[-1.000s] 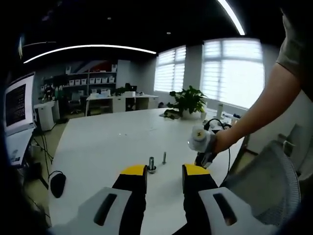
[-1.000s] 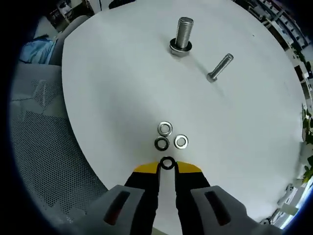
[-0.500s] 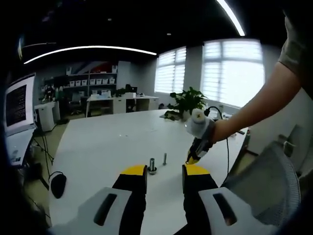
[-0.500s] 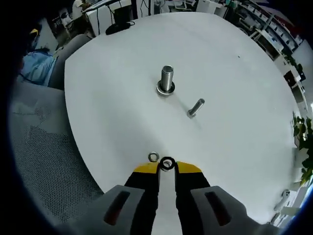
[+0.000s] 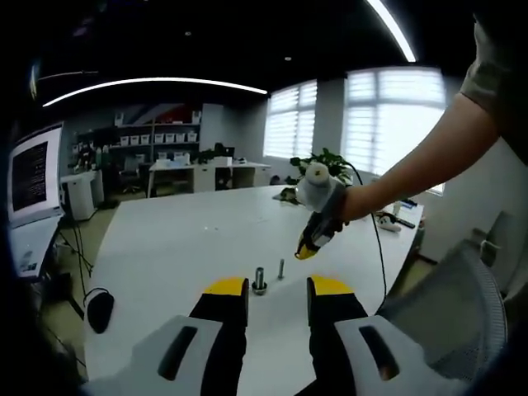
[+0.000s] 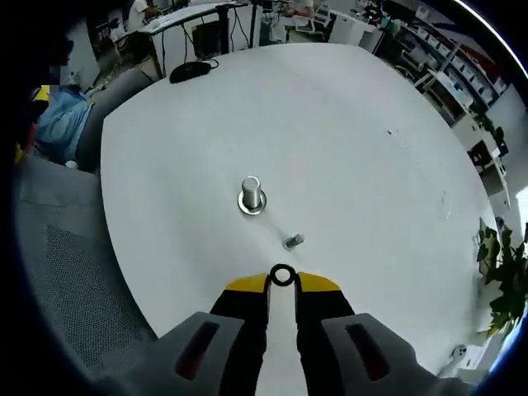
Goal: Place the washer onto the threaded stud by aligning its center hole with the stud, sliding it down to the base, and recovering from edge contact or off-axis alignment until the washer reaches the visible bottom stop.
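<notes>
Washer [image 6: 282,275] first: in the left gripper view we see our left gripper [image 5: 277,290] low over the table [image 5: 165,247] with its jaws apart and empty, the stud [image 5: 259,279] standing just beyond its tips and a loose bolt [image 5: 280,268] beside it. Our right gripper [image 5: 307,247] has risen since a second ago and now hangs above and right of the stud. In the right gripper view our right gripper [image 6: 282,282] pinches the washer edge-on between narrow tips. The spare washers have dropped out of sight, and the stud [image 6: 252,196] now looks smaller, ahead and to the left. We judge the lift done; next comes centring the hole over the stud.
</notes>
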Tool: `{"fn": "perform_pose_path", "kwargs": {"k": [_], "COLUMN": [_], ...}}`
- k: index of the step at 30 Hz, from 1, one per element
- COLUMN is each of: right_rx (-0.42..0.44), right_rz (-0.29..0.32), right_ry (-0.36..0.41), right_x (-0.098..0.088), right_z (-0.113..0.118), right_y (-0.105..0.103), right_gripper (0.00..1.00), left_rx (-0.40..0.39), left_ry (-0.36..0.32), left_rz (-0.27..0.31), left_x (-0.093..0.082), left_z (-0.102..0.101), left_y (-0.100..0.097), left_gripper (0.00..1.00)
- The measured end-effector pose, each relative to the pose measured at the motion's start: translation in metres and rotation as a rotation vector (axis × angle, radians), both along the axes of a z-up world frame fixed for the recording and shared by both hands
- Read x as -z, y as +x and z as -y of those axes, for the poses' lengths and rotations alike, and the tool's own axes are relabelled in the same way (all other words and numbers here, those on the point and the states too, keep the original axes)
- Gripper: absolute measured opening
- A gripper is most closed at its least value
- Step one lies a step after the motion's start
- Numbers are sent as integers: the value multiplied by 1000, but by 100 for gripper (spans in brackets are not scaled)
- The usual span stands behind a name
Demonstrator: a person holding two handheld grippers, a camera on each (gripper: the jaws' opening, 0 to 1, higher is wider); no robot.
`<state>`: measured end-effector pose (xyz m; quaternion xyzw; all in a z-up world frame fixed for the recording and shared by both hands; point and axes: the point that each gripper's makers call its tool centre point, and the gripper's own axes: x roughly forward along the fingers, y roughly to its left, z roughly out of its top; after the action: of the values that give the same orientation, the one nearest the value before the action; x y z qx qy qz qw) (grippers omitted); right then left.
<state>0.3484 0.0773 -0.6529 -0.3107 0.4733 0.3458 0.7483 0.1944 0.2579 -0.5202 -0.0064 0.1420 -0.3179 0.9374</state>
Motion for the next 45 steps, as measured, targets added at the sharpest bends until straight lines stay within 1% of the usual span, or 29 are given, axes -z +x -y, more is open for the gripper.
{"fn": "perform_pose_path", "kwargs": {"k": [2, 7, 11, 19, 27, 31, 41, 45], "right_rx": [-5, -22, -31, -26, -34, -45, -51, -50], "right_rz": [4, -10, -11, -23, -23, -7, -15, -20], "right_ry": [1, -23, -31, -51, -78, -80, -87, -90], "right_x": [0, 8, 11, 21, 28, 28, 35, 36], "right_z": [-4, -9, -12, -10, -8, -9, -8, -8], "right_y": [2, 9, 14, 24, 25, 27, 31, 27], "right_gripper": [13, 13, 13, 13, 13, 13, 14, 14], "left_rx": [-3, -17, -20, -27, -30, -32, -31, -33], "left_ry": [-1, -8, -7, -2, 2, 3, 6, 5], "left_rz": [-1, -4, -5, -9, -12, -13, -19, -20], "left_x": [0, 0, 0, 1, 2, 2, 4, 4], "left_z": [0, -4, -4, -6, -6, -6, -7, -7], "left_y": [0, 2, 1, 1, 2, 2, 2, 2], "left_gripper": [26, 26, 26, 25, 25, 25, 25, 25]}}
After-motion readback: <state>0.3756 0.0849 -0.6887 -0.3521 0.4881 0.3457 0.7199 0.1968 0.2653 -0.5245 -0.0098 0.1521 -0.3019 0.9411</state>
